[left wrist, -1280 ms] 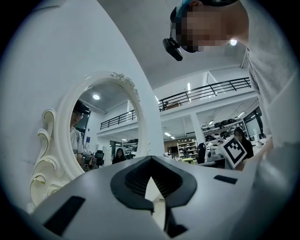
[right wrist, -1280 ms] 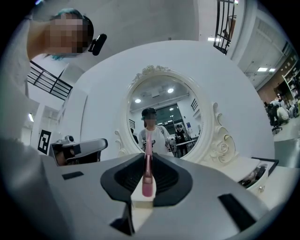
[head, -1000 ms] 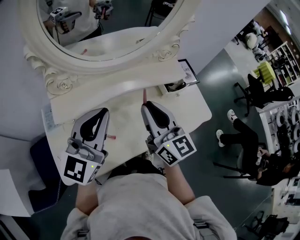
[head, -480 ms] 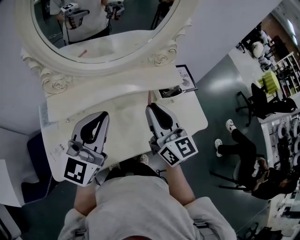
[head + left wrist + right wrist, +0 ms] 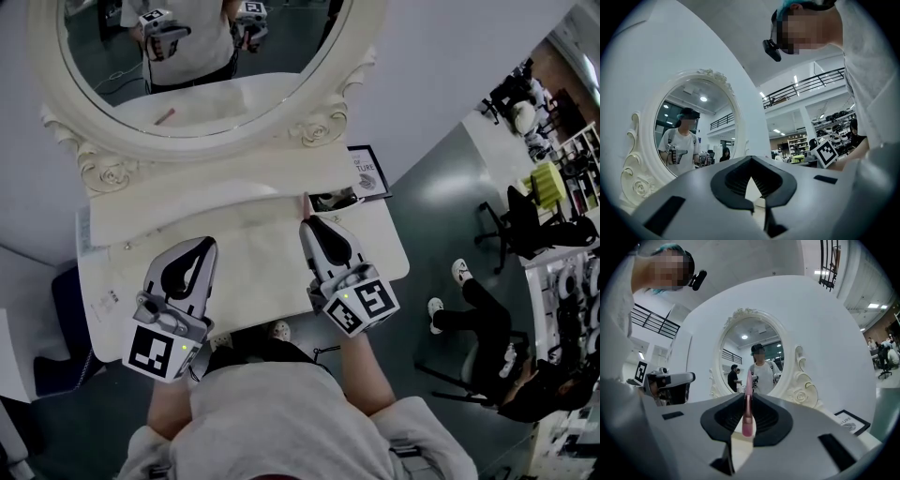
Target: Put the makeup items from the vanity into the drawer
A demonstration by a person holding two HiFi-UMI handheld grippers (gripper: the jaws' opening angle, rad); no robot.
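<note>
right gripper (image 5: 310,223): jaws pressed onto a thin pink makeup stick (image 5: 748,405), held over the right half of the vanity top (image 5: 253,258)
pink makeup stick: lies along the jaws, pinched near its lower end, its far end poking past the tips toward the mirror (image 5: 202,56)
left gripper (image 5: 203,244): jaws closed tip to tip with nothing between them, over the left half of the vanity top
both grippers: side by side, apart from each other, tips pointing at the mirror
mirror: oval, in a white carved frame, reflecting the person and both grippers
framed card (image 5: 367,171): at the back right of the vanity top, near the right gripper's tips
</note>
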